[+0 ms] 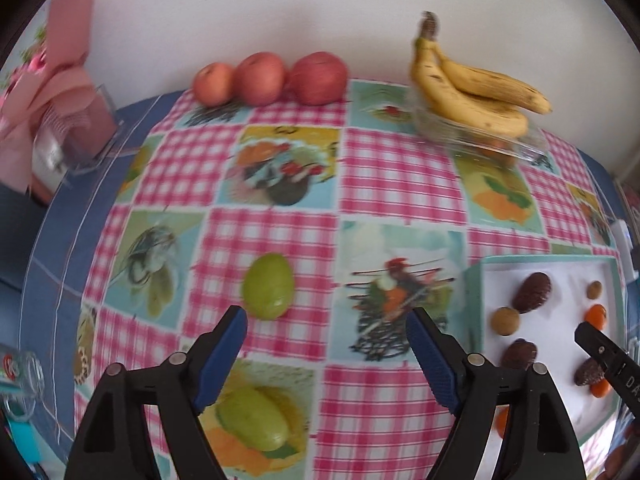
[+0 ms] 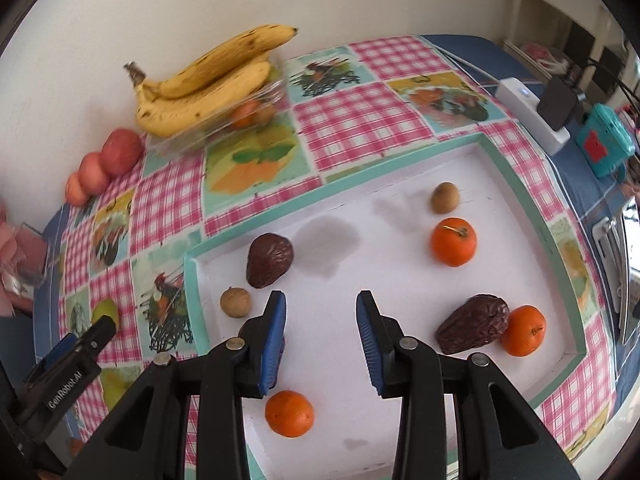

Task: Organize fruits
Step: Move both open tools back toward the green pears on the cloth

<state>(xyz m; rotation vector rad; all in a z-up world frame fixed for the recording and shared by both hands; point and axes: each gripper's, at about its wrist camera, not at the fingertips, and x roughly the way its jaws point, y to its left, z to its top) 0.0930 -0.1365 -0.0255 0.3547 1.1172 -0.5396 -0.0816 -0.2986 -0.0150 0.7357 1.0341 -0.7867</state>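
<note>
My left gripper [image 1: 326,320] hangs open over the checked tablecloth. One green fruit [image 1: 268,286] lies just beyond its left finger, and a second green fruit [image 1: 254,418] lies under that finger. My right gripper [image 2: 321,300] is open above the white tray [image 2: 332,184], holding nothing. The tray holds three oranges [image 2: 453,242], dark wrinkled fruits [image 2: 269,260] and small tan round fruits [image 2: 236,302]; another dark fruit is mostly hidden behind the right gripper's left finger. Three red apples [image 1: 260,78] sit in a row by the wall. Bananas [image 1: 472,92] rest on a clear container [image 1: 480,140].
A pink bouquet [image 1: 60,80] stands at the table's back left, with a glass [image 1: 20,376] near the left edge. On the right side sit a white power strip [image 2: 532,112] and a teal box [image 2: 604,140]. The wall runs directly behind the apples and bananas.
</note>
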